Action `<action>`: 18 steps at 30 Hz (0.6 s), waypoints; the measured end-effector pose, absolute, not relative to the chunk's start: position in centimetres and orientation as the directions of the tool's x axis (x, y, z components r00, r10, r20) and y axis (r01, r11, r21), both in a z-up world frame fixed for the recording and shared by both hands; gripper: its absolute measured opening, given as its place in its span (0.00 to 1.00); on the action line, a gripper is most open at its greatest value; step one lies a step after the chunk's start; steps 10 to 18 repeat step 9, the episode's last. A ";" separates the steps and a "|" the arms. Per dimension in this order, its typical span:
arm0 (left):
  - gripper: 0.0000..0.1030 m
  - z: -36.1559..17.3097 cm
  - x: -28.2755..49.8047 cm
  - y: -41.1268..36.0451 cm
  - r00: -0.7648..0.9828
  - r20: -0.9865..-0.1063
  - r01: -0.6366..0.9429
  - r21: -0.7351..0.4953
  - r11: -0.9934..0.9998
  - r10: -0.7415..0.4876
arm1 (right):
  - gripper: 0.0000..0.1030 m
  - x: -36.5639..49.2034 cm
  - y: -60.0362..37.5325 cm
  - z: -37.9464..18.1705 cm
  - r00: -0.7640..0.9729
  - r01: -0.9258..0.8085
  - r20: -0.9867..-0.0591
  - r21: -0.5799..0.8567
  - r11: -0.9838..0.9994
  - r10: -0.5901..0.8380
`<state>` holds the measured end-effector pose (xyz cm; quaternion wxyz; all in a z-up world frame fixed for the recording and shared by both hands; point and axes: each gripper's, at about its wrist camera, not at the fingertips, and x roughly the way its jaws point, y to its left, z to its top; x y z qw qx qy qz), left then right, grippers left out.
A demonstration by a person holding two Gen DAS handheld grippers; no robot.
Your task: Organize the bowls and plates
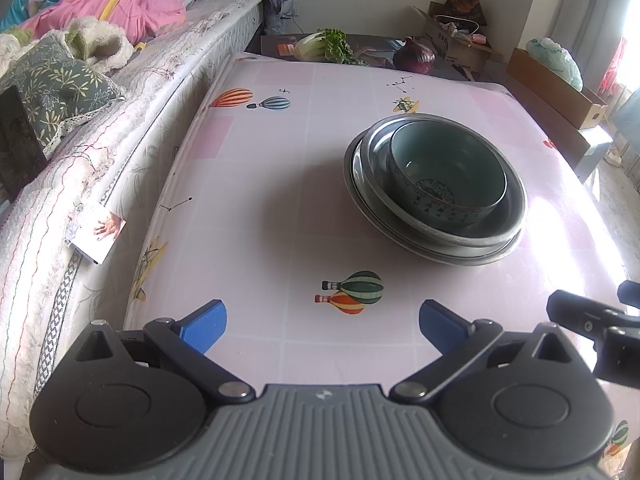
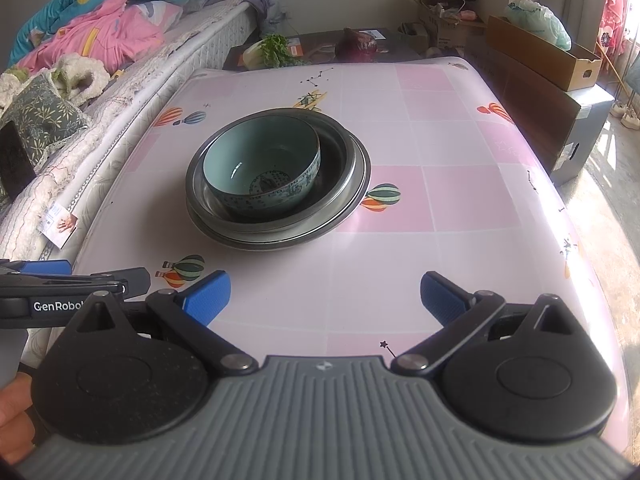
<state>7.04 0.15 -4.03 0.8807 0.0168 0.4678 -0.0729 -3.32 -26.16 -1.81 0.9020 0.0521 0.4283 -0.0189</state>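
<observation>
Stack of dishes sits on the surface [image 1: 280,184], seen first from my left wrist camera: a teal bowl [image 1: 446,178] with a dark printed pattern nests inside a metal basin [image 1: 504,232], and that rests on a wider metal plate [image 1: 352,176] whose rim shows at the left edge. The stack lies ahead and to the right of my left tool [image 1: 322,322]. Left tool's blue pads are spread wide, nothing between them, only the pink checked cloth with a balloon print [image 1: 352,293] just beyond. Part of my right tool pokes in at the right edge. A bed [image 1: 120,128] with heaped bedding runs along the left side of the surface. A red cabbage [image 1: 414,57] and some leafy greens [image 1: 324,46] lie past the far edge.

Right wrist view: same stack, now ahead and slightly left of my right tool [image 2: 325,296]. The teal bowl [image 2: 262,168] sits toward the left inside the metal basin [image 2: 340,152], leaning a bit; the metal plate [image 2: 248,242] shows beneath at the near rim. Right tool's pads also stand wide apart and hold nothing. My left tool [image 2: 60,280] crosses in from the left edge, well short of the dishes. A cardboard box [image 2: 544,50] stands off to the right, beyond the surface [image 2: 440,200].
</observation>
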 end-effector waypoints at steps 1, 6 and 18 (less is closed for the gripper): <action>1.00 -4.1 7.0 0.1 0.551 -0.827 0.144 -0.038 0.989 -0.113 | 0.99 -3.3 -26.2 -1.9 0.632 0.079 -0.775 0.078 0.994 0.011; 1.00 -4.3 6.9 0.1 0.548 -0.829 0.145 -0.040 0.989 -0.114 | 0.99 -3.3 -26.2 -2.0 0.630 0.079 -0.776 0.078 0.994 0.011; 1.00 -4.4 7.1 0.2 0.544 -0.831 0.146 -0.042 0.988 -0.116 | 0.99 -3.3 -26.2 -2.0 0.631 0.079 -0.776 0.079 0.994 0.011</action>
